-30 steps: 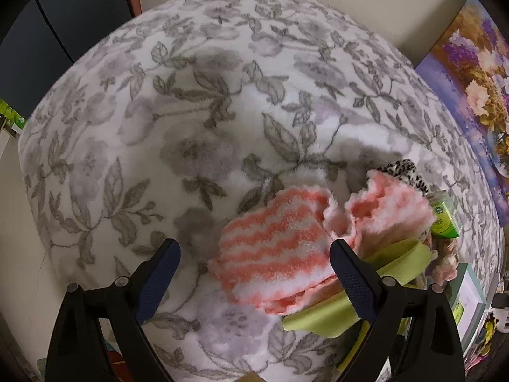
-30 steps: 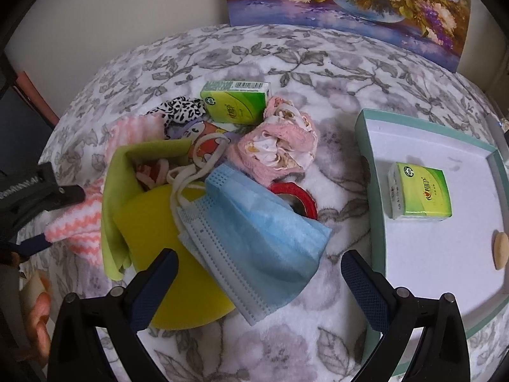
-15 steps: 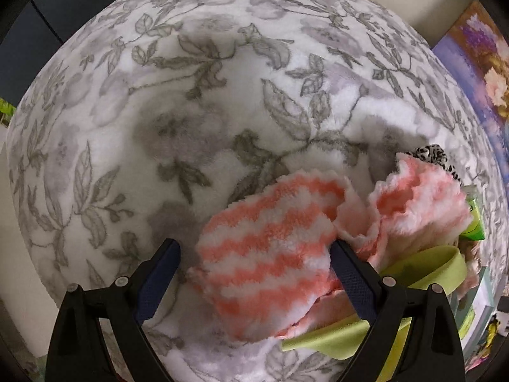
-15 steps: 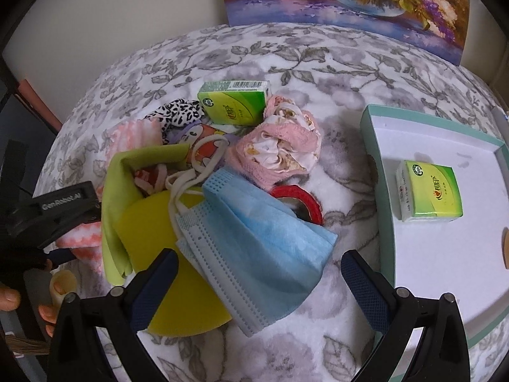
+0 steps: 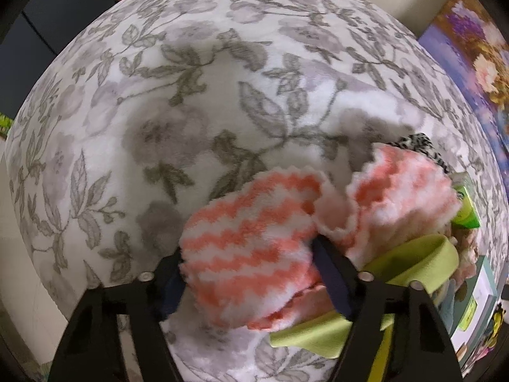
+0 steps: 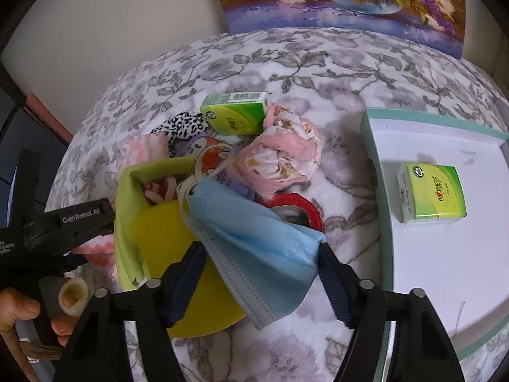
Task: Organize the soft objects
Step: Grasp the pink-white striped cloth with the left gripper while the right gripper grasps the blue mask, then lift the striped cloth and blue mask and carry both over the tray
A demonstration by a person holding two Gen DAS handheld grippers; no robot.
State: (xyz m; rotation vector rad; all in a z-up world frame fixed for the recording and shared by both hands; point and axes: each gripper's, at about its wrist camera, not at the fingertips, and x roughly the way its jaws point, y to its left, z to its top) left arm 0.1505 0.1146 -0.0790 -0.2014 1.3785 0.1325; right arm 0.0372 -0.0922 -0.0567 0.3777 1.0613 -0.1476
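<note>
A pink-and-white striped fluffy cloth lies on the floral blanket. My left gripper has its fingers against both sides of the cloth's near fold, closing on it. A blue face mask lies on top of a yellow round pad and a green cloth. My right gripper has its fingers at both sides of the mask's near end. A pink floral cloth, a leopard-print piece and a green tissue pack lie beyond.
A white tray with a teal rim stands at the right and holds another green tissue pack. A red tape roll lies by the mask. A flower painting leans on the back wall. The left gripper's body shows at left.
Both grippers have moved down and forward and narrowed. The left one now squeezes the striped cloth; the right one's fingers have come in to the mask's sides.
</note>
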